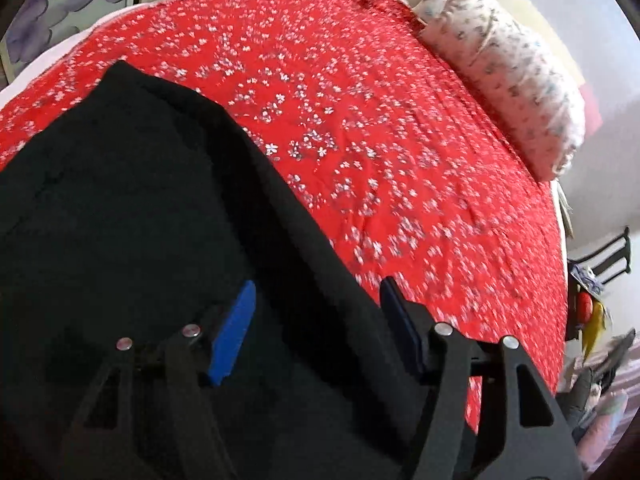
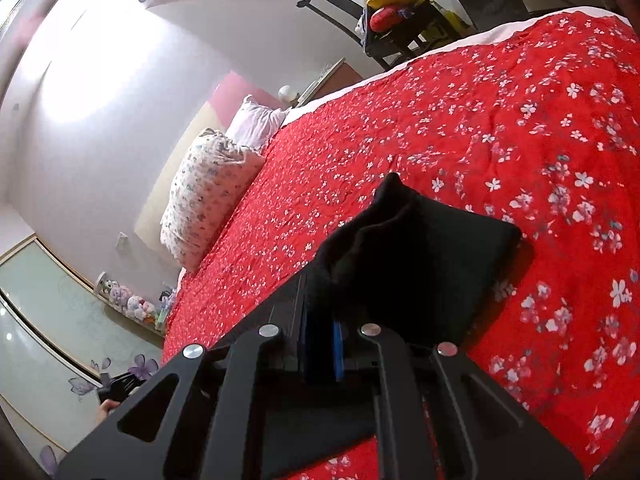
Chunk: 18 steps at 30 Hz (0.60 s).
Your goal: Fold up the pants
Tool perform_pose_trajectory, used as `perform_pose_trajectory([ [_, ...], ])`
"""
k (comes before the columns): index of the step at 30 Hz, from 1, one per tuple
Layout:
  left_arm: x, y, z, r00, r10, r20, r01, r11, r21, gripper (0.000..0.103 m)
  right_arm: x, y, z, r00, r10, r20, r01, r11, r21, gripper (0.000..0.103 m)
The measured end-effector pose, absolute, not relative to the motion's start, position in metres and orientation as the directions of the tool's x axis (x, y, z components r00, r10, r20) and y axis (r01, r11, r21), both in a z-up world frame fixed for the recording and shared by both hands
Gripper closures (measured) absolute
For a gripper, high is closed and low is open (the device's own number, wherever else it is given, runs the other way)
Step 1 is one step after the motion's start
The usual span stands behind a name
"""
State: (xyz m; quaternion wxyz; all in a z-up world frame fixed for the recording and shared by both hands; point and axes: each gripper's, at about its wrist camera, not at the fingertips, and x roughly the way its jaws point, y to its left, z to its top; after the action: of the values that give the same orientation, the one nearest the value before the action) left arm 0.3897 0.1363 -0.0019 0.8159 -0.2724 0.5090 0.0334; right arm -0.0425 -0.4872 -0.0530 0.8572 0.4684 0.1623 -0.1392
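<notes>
Black pants (image 1: 120, 220) spread under left gripper (image 1: 316, 336), blue pads (image 1: 234, 340) wide apart, gripping nothing. Right gripper (image 2: 320, 344) pinched tight on bunched pants edge (image 2: 404, 256), lifted off red floral bedspread (image 2: 500, 120). Patterned pillow (image 1: 508, 76) near headboard end.

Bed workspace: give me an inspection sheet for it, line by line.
Surface: bed with a red flowered bedspread, lightly wrinkled.
Job's things: black pants lying on the bedspread, one part bunched and lifted at the right gripper.
Clutter: patterned pillow and a plain pillow at the bed's edge.
Grippers: left gripper open above the pants; right gripper shut on the pants.
Cables: nothing seen.
Surroundings: black chair piled with things, stuffed toys on a ledge, flowered panels.
</notes>
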Motion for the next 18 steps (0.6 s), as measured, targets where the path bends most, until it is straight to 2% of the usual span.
perform_pose_trajectory([
  [4,0.410,0.136,-0.022,0.460,-0.205,-0.864,-0.378,0.835,-0.399,0.049,-0.041,-0.485,-0.051,0.908,-0.085,-0.410,0.389,0.536,0.749,0.093],
  [6,0.416,0.136,-0.029,0.448,-0.199,-0.872,-0.387,0.836,-0.389,0.075,-0.038,-0.485,-0.051,0.907,-0.084,-0.413,0.390,0.541,0.745,0.093],
  [9,0.418,0.141,-0.039,0.445,-0.223,-0.868,-0.392,0.822,-0.412,0.088,-0.038,-0.485,-0.051,0.906,-0.085,-0.416,0.392,0.544,0.742,0.093],
  [12,0.410,0.143,-0.037,0.465,-0.233,-0.854,-0.391,0.811,-0.435,0.097,-0.038,-0.484,-0.050,0.906,-0.087,-0.415,0.392,0.546,0.740,0.093],
  [18,0.369,0.151,0.002,0.566,-0.234,-0.790,-0.331,0.813,-0.478,0.099,-0.041,-0.484,-0.049,0.912,-0.088,-0.402,0.382,0.543,0.747,0.093],
])
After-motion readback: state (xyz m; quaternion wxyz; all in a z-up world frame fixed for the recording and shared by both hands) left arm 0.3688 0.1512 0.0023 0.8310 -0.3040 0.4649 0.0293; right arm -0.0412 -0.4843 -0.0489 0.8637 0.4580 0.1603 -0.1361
